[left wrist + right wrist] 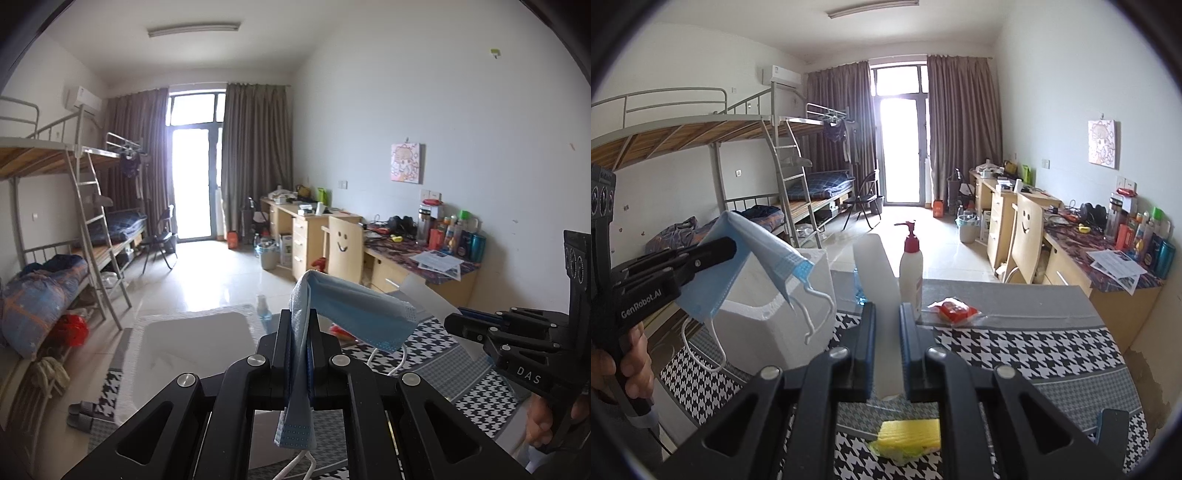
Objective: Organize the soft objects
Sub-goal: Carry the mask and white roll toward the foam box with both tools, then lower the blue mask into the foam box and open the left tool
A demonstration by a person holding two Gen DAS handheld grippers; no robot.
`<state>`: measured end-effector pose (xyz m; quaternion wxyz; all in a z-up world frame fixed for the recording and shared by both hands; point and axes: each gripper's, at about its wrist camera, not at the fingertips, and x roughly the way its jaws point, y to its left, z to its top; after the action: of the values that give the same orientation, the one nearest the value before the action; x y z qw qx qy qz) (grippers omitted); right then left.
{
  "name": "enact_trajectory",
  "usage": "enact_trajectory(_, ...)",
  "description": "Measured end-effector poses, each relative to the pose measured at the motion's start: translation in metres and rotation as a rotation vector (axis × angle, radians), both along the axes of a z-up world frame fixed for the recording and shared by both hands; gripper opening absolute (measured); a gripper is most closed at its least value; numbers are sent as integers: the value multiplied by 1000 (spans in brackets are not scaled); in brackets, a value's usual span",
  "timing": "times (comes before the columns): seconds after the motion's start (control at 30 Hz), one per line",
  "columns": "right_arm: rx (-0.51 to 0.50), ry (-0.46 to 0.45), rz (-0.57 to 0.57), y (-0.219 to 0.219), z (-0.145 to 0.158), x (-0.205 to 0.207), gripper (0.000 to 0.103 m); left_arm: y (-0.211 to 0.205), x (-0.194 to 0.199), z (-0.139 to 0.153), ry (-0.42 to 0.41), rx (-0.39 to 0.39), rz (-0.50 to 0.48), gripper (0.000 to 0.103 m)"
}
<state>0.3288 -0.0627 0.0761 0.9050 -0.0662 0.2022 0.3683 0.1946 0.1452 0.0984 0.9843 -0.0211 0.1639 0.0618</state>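
Both wrist views face window [195, 162] — share foam box [775, 306].

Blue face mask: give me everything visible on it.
The face mask is a pleated light-blue disposable one with white ear loops hanging loose. It is pinched, folded, in the left gripper, held in the air above the white foam box, touching nothing else. One end droops behind the fingers, the other juts right.

White-walled room: metal bunk beds [746, 155] at left, wooden desks [1082, 258] at right, curtained glass door [899, 147] backlit, pale tiled floor [207, 273].
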Motion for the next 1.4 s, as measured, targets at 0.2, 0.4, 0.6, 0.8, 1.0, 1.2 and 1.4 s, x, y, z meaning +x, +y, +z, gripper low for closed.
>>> enact_trajectory(0.2,-2,0,27,13,2,1,15,9,-2,4,-11,9,32,6)
enact_trajectory(0.4,1,2,53,23,4,1,15,17,-2,6,-8,20,62,6)
enact_trajectory(0.6,-6,-4,79,37,9,-2,15,30,-5,6,-13,13,101,6)
enact_trajectory(0.8,-7,-6,107,48,11,-2,15,40,-7,6,-17,13,140,6)
enact_trajectory(1.0,-13,-1,140,61,11,-1,15,50,-7,5,-6,11,185,6)
enact_trajectory(1.2,-21,10,175,73,10,0,15,60,-3,3,10,8,238,6)
enact_trajectory(1.4,-30,11,205,83,12,-3,15,69,5,-2,41,8,267,6)
